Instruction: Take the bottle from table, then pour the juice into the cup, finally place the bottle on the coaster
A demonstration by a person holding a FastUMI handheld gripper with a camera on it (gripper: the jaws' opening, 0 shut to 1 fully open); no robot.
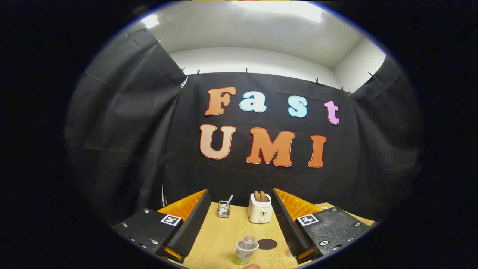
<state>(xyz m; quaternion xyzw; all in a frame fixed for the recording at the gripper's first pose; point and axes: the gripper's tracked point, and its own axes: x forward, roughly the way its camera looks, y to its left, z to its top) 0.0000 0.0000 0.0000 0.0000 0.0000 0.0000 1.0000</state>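
Note:
My gripper (240,192) is open wide and held above the wooden table (220,239), with nothing between its fingers. Low down between the fingers stands a small white-rimmed cup (244,254) with a green band. A clear rounded piece (249,240) shows just behind its rim. A dark round coaster (267,244) lies flat right beside the cup, toward the right finger. A small orange-tan rounded shape (254,266) peeks in below the cup; I cannot tell whether it is the bottle.
A white toaster (260,210) with two slices in it stands at the table's far edge, close to the right finger. To its left is a small wire basket (223,209) holding a utensil. Black cloth walls close the booth behind and on both sides.

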